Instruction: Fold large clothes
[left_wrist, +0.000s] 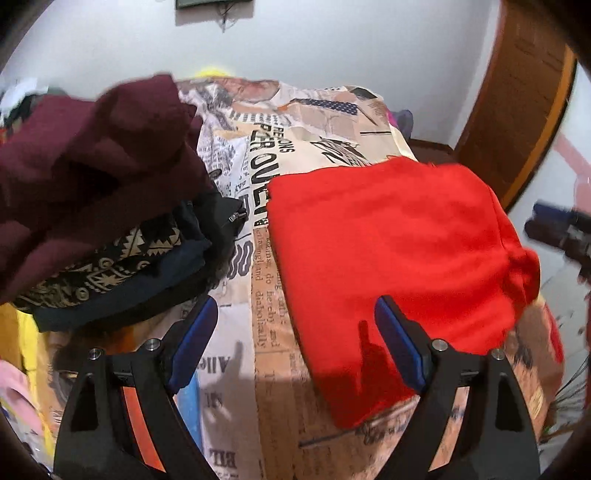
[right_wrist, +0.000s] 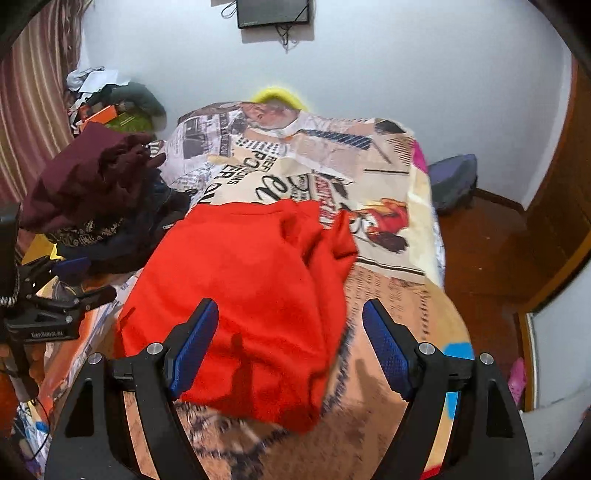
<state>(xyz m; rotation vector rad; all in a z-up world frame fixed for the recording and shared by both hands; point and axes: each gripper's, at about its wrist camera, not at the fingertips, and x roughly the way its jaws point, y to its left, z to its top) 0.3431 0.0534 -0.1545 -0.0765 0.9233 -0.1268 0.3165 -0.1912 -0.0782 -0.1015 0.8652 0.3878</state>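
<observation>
A folded red garment (left_wrist: 388, 258) lies on the newspaper-print bedsheet (left_wrist: 236, 369), with a loose bunched corner at its right. My left gripper (left_wrist: 297, 343) hovers open above the sheet, just off the garment's near left corner, nothing between its blue pads. In the right wrist view the same red garment (right_wrist: 240, 295) lies below and ahead of my right gripper (right_wrist: 290, 347), which is open and empty above the garment's near edge. The left gripper (right_wrist: 55, 291) shows at the left edge there; the right gripper (left_wrist: 561, 229) appears blurred at the far right of the left wrist view.
A stack of folded clothes (left_wrist: 110, 266) topped by a maroon garment (left_wrist: 92, 158) sits left of the red one. The bed's right edge (right_wrist: 436, 258) drops to a wooden floor with a purple bag (right_wrist: 454, 181). Clutter (right_wrist: 110, 107) is piled by the curtain.
</observation>
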